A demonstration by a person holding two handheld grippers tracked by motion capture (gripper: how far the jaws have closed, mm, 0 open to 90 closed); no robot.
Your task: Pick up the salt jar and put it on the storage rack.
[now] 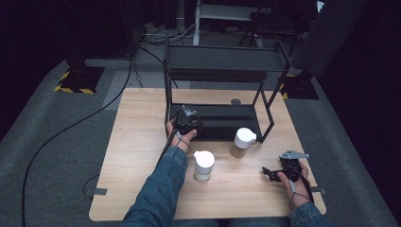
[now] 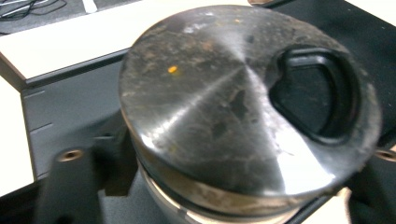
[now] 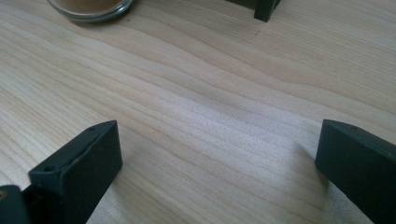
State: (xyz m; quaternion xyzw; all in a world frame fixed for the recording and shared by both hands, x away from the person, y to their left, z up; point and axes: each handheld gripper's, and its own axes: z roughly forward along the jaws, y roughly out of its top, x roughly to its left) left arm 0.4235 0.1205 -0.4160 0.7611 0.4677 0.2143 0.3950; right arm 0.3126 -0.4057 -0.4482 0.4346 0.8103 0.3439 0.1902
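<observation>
In the left gripper view a jar with a scuffed dark metal lid (image 2: 210, 107) stands on the black lower shelf (image 2: 70, 107) of a rack. The lid has a D-shaped black opening at its right. My left gripper (image 2: 224, 191) has a jaw on each side of the jar, and a gap shows between the left jaw and the glass. In the high view the left gripper (image 1: 186, 118) reaches onto the lower shelf (image 1: 227, 123) and covers that jar. My right gripper (image 1: 266, 173) rests at the front right of the table; its jaws (image 3: 219, 154) stand wide apart over bare wood.
Two white-lidded jars stand on the wooden table (image 1: 142, 156): one near the left forearm (image 1: 204, 165), one by the rack's front edge (image 1: 243, 142). The black two-tier rack (image 1: 222, 61) fills the table's back. A glass jar base (image 3: 88, 7) and a rack leg (image 3: 266, 9) lie ahead of the right gripper.
</observation>
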